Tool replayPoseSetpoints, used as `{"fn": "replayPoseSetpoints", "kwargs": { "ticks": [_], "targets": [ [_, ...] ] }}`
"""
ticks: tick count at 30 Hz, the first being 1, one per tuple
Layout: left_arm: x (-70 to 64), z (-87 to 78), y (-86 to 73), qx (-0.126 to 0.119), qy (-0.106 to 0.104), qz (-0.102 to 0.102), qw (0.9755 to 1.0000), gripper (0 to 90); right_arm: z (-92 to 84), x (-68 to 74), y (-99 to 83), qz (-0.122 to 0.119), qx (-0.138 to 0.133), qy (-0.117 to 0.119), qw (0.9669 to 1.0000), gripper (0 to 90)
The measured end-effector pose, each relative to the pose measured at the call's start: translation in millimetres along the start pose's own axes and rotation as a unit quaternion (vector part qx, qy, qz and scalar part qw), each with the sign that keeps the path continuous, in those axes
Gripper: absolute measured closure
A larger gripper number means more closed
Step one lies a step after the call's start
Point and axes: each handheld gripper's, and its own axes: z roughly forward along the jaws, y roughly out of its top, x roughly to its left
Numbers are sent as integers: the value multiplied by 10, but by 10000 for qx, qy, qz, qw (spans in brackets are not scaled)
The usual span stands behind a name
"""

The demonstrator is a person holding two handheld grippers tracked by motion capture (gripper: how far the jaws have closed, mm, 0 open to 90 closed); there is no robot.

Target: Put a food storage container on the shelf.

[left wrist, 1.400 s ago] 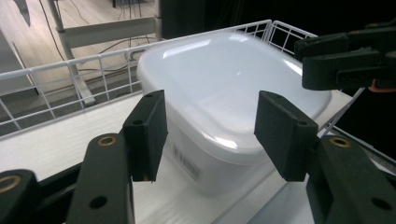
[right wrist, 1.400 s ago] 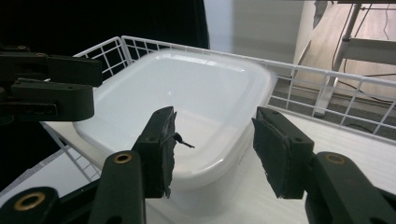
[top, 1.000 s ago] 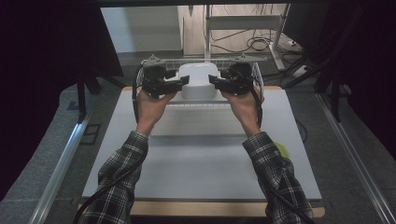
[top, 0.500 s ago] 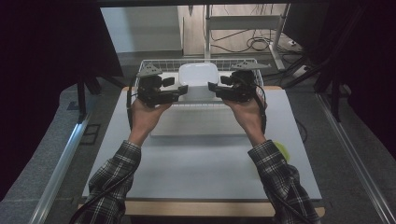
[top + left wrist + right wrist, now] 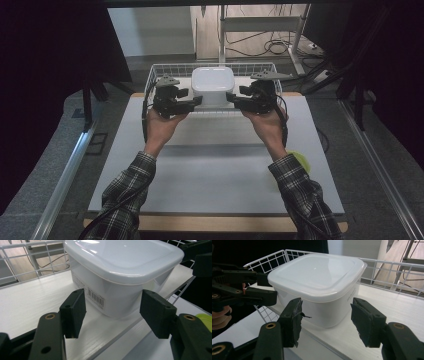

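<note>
Both forearms reach forward over the bench (image 5: 215, 165), palms inward. The left gripper (image 5: 196, 101) and right gripper (image 5: 231, 98), jaws apart, flank the lidded white container (image 5: 213, 85), seemingly inside the wire basket (image 5: 150, 82).

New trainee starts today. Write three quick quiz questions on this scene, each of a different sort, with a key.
1. True or false: the lid is on the white container.
2. The container stands in: A) a wire basket B) a cardboard box C) a drawer.
3. Fill in: the jaws of the left gripper and right gripper are both ____.

Key: 1 true; 2 A; 3 open, with the container ahead of each and not gripped.
</note>
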Motion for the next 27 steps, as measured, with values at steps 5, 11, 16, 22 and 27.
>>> {"fn": "replayPoseSetpoints", "kwargs": {
  "ticks": [5, 11, 16, 22, 27],
  "targets": [
    [-38, -67, -32, -43, -123, 68, 9999, 369, -36, 2, -49, 7, 10, 47, 10000, 419],
    [-119, -181, -137, -42, -342, 150, 9993, 354, -136, 40, -168, 17, 58, 189, 9998, 400],
    [-184, -263, -263, 32, -520, 239, 9984, 321, -224, 78, -286, -14, 108, 290, 9995, 363],
    [-245, -362, -437, 113, -609, 328, 9975, 266, -318, 148, -435, -93, 192, 369, 9991, 302],
    [-283, -463, -596, 123, -675, 283, 9972, 216, -373, 215, -598, -209, 278, 431, 9985, 258]
  ]
}}
